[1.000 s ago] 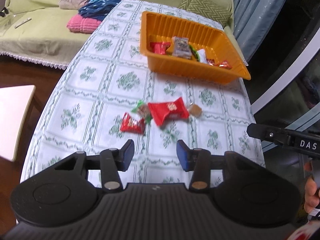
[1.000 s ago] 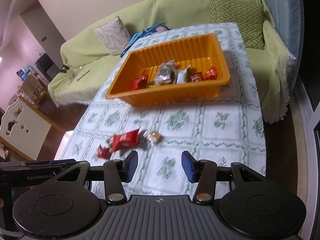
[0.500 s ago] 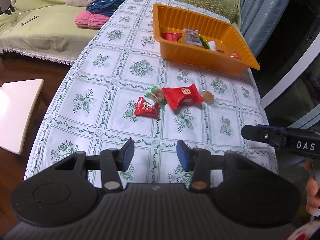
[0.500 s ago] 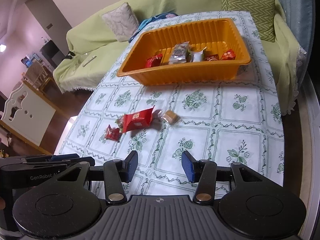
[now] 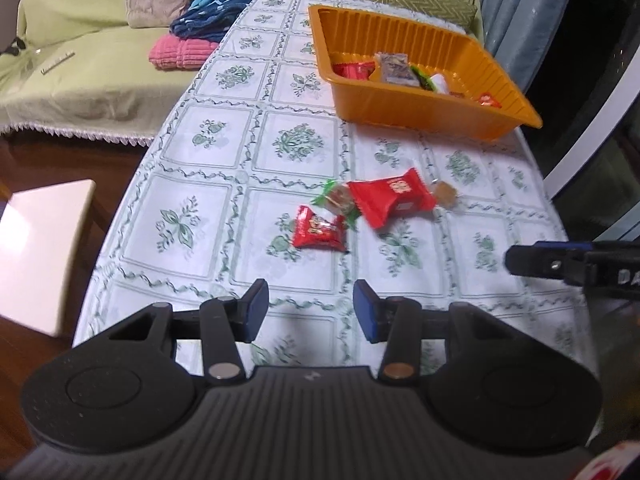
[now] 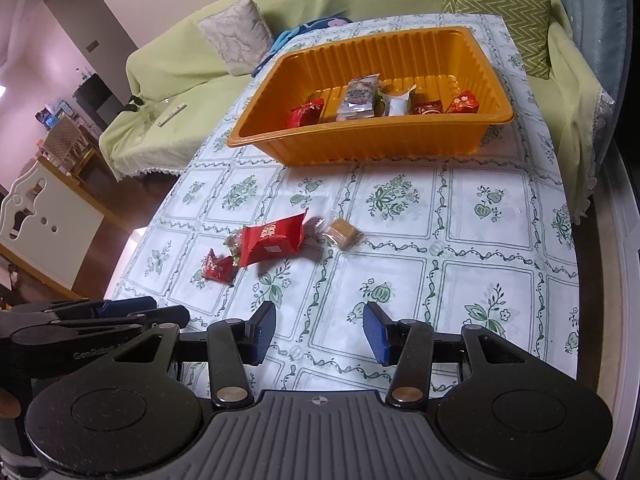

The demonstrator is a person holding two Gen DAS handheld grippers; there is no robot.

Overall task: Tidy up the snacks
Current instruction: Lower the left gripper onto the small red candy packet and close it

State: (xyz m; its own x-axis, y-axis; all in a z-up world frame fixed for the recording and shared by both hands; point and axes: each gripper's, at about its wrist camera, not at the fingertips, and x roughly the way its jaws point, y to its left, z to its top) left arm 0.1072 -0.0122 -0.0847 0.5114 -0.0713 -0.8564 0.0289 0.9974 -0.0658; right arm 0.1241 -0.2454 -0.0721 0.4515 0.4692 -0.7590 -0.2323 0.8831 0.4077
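Both tools are held over the near end of the table (image 6: 500, 216), tilted down, each with its jaws parted and nothing between them. Ahead of the left gripper (image 5: 307, 309) four loose snacks are bunched: a small red packet (image 5: 319, 231) nearest, a green-wrapped sweet (image 5: 338, 200) just beyond it, a large red packet (image 5: 390, 197) overlapping the sweet, and a brown biscuit (image 5: 446, 193) just past the packet's far end. From the right gripper (image 6: 320, 330) the same cluster is seen ahead and to the left, the biscuit (image 6: 341, 232) being closest to its line.

The step in hand is judged to be a reach for one loose snack. It is best done if an outer piece is taken first, so the overlapped pair is not dragged; the jaws should be set astride the wrapper's narrow side and lowered until the table is nearly met.

Further ahead stands the orange tray (image 6: 472, 136). Along its near wall several wrapped snacks are lined up: red packets, a silvery pouch and a white one. Its far part is bare.
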